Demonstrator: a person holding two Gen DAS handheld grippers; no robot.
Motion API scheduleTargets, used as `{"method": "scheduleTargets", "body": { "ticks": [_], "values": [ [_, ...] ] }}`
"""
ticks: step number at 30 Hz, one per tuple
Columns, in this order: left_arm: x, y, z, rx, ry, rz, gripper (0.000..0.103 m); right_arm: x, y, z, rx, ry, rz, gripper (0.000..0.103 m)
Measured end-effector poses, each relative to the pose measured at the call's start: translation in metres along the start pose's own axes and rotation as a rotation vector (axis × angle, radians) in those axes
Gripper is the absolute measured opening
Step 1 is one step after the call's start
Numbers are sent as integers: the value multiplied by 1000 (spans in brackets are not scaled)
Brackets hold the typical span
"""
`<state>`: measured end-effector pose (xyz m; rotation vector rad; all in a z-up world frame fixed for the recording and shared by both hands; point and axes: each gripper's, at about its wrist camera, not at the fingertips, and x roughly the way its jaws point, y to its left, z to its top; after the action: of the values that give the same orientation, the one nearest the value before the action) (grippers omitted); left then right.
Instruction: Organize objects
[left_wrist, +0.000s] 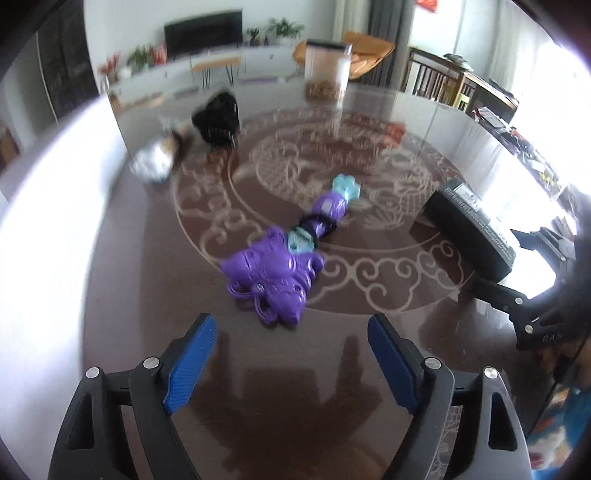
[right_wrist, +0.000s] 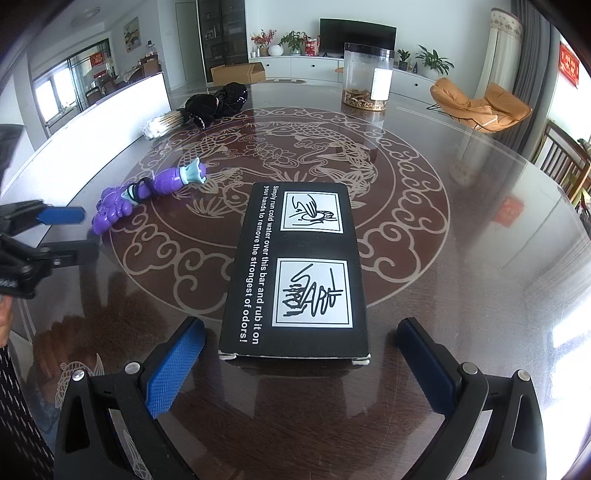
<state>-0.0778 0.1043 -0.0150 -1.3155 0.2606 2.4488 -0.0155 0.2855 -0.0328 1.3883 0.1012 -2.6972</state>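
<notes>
Nearest to us, both tools stand wide and hold nothing: the right tool (right_wrist: 301, 363) hovers low over the glass tabletop (right_wrist: 461, 229) with its blue pads either side of the near end of the black box (right_wrist: 301, 269), not yet touching it, and the left tool (left_wrist: 291, 354) hangs just short of the purple toy (left_wrist: 275, 273). The box lies flat toward the near edge of the tabletop, its long axis running straight away from the right tool toward the far edge, its short white-cornered end facing us. We judge it to be light, stiff cardboard with slick printed faces; the two long sides look like the best place to take hold, since the spread of the tool seems a little wider than the box. On glass it could well slide if pushed and not pinched. The purple toy lies left of the box toward the left edge, its long axis slanting away to the right, with the broad purple body nearest the left tool and the pale blue tip (left_wrist: 347, 186) pointing at the far side. It looks like hard, jointed plastic, light and lumpy, so we would take it across the thick body, not the narrow banded middle. Farther off, near the far left edge, sit a black bundle (right_wrist: 218, 101) and a pack of sticks (right_wrist: 164, 123), and a clear canister (right_wrist: 367, 75) stands at the far edge.
</notes>
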Motion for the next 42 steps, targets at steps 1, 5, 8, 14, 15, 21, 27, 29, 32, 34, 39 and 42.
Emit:
{"method": "scheduleTargets", "body": {
  "ticks": [1,5,8,14,15,21,27,29,32,34,39,42],
  "values": [
    [0,-1,6,19,-14,21,92,0,0,0,0,0,0,103],
    [17,-6,39,83,-39,79,103,0,0,0,0,0,0,103],
    [40,-9,51,95,20,81,103,0,0,0,0,0,0,103],
    [35,6,33,-104,-22,75,47,0,0,0,1,0,0,103],
    [29,7,25,-134,-22,96,47,0,0,0,1,0,-1,103],
    [-7,-8,-29,-203,-44,146,49,1,1,1,1,0,-1,103],
    [-1,-3,-44,-226,-8,165,103,1,1,1,0,0,-1,103],
    [1,-1,-43,-221,-7,155,103,1,1,1,0,0,-1,103],
    [1,-1,-46,-219,-13,153,103,1,1,1,0,0,-1,103],
    [0,-1,-46,-220,-15,153,103,1,1,1,0,0,-1,103],
    [0,-1,-46,-222,-18,157,103,1,1,1,0,0,-1,103],
    [0,-2,-46,-223,-19,158,103,1,1,1,0,0,-1,103]
  ]
}}
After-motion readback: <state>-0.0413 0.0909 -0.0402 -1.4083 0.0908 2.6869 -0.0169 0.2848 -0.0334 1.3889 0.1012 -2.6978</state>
